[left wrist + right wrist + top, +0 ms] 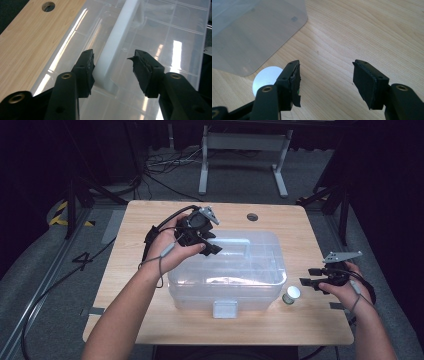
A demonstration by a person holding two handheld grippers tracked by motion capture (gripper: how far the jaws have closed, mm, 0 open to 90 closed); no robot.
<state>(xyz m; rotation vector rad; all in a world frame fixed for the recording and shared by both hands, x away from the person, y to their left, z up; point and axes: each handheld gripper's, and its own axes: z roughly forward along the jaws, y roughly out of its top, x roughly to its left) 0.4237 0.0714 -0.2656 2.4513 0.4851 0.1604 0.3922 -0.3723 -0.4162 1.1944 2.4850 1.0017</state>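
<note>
A clear plastic box [227, 270] with a closed lid sits in the middle of the wooden table [150, 220]. On top of the lid runs a white handle [235, 242]. My left gripper [212, 245] points down over the handle's left end. In the left gripper view the handle [117, 42] lies between the jaws of my left gripper [113, 56]; the left pad is close against it, the right pad stands well off. My right gripper [307, 276] rests open near the table's right edge, nothing between its jaws [327, 67].
A small white-capped jar [291, 295] stands by the box's front right corner, just left of the right gripper [265, 77]. A white latch [225, 309] sits at the box's front. A round hole [252, 217] is in the table behind the box.
</note>
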